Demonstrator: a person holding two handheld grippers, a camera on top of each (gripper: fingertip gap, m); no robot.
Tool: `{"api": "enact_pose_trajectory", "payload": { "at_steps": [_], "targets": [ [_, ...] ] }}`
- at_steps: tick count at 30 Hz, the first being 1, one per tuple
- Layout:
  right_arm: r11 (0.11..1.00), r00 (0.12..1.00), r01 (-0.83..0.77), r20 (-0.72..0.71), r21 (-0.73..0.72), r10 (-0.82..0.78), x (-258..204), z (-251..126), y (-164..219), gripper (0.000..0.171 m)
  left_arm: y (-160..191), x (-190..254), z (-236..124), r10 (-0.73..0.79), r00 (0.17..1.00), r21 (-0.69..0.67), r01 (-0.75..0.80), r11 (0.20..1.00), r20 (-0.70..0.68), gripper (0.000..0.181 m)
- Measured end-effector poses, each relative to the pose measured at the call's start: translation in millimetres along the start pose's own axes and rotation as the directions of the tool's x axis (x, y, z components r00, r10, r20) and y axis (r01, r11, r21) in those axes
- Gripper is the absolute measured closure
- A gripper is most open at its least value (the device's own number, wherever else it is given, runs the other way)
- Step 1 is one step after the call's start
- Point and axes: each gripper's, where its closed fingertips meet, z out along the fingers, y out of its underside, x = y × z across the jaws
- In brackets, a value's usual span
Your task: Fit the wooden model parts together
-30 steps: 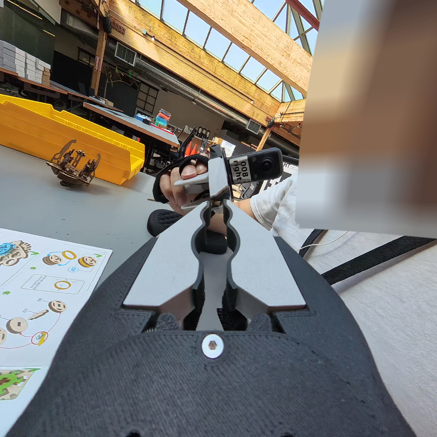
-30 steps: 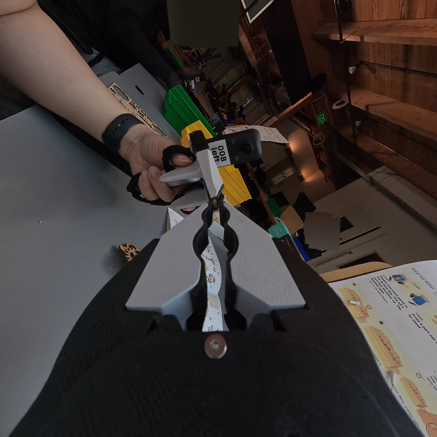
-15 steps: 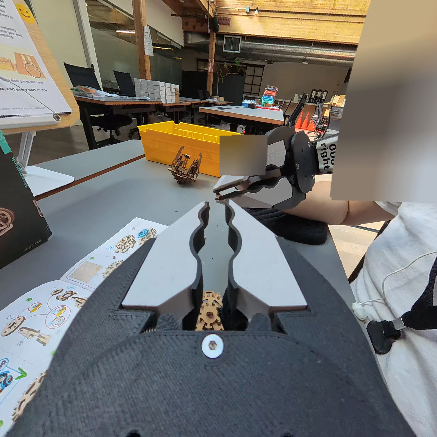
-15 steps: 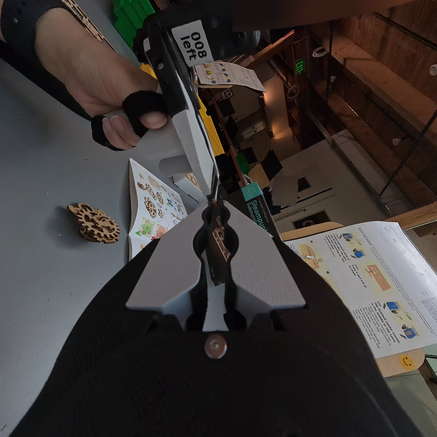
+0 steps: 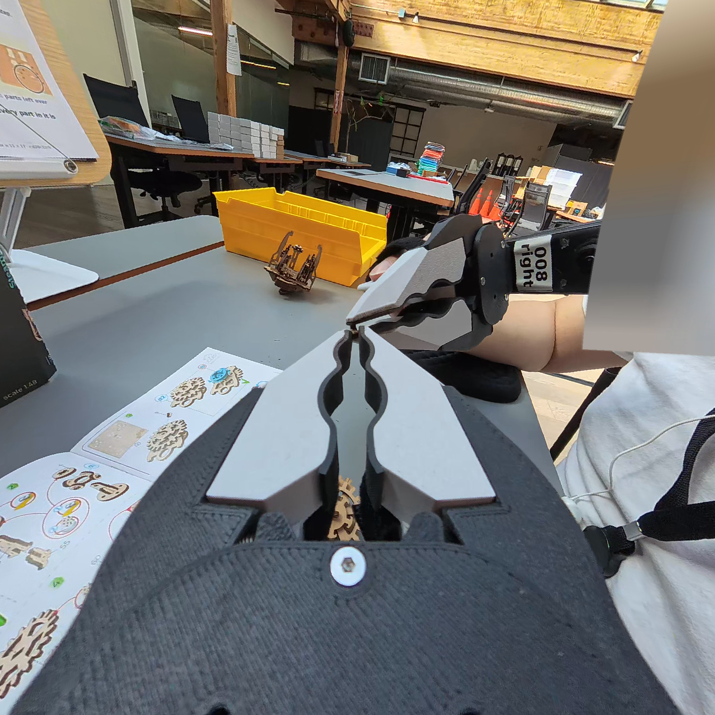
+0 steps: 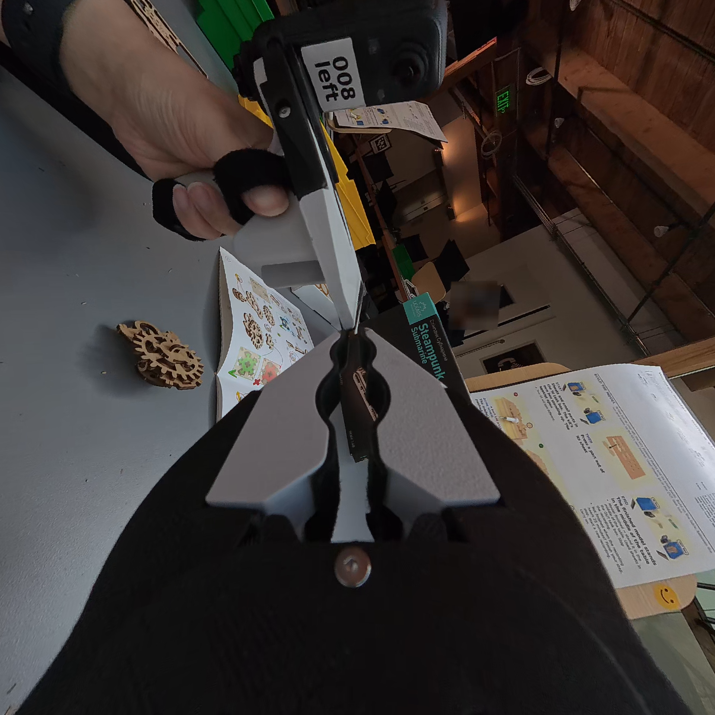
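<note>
My left gripper point(image 5: 352, 333) and right gripper point(image 6: 350, 335) meet tip to tip above the grey table point(image 5: 162, 321). A tiny brown wooden part point(image 5: 353, 331) sits between the left fingertips, and both pairs of jaws are closed on it. The right gripper point(image 5: 355, 322) comes in from the right in the left wrist view. The left gripper point(image 6: 349, 324) comes down from above in the right wrist view. A wooden gear assembly point(image 6: 162, 354) lies on the table below; it also shows under the left gripper point(image 5: 344, 510). A dark, built wooden model point(image 5: 293, 267) stands farther off.
An open instruction booklet point(image 5: 116, 445) lies left of the grippers, also in the right wrist view point(image 6: 263, 329). A yellow bin point(image 5: 301, 228) stands behind the model. A black box point(image 6: 425, 340) and an instruction sheet on a board point(image 6: 580, 464) stand by. The person's body is at right. Only a small space, under 4 cm, lies between the two pairs of fingers.
The grippers swung down from pointing upward, parted briefly, then came tip to tip again. The left jaws, slightly open half a second ago, have closed on the small part held by the right.
</note>
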Motion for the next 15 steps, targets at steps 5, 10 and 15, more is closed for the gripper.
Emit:
{"api": "enact_pose_trajectory", "payload": {
  "at_steps": [5, 10, 15],
  "targets": [
    [0.986, 0.985, -0.159, 0.073, 0.047, 0.156, 1.0, -0.8, -0.3, 0.161, -0.3, 0.4, -3.9, -0.013, 0.999, -0.003, 0.013, 1.000, -0.033, 0.180],
    [0.517, 0.456, -0.855, 0.515, 0.029, 0.726, 13.3, -16.7, -12.0, 0.147, -0.9, 8.9, -8.9, 0.106, 0.993, -0.005, -0.107, 0.994, -0.055, 0.180],
    [0.292, 0.145, -0.949, 0.655, -0.120, 0.742, 4.1, -19.9, 0.1, 0.157, 3.1, 16.2, -7.6, 0.135, 0.987, -0.022, -0.137, 0.990, -0.090, 0.181]
  ]
}}
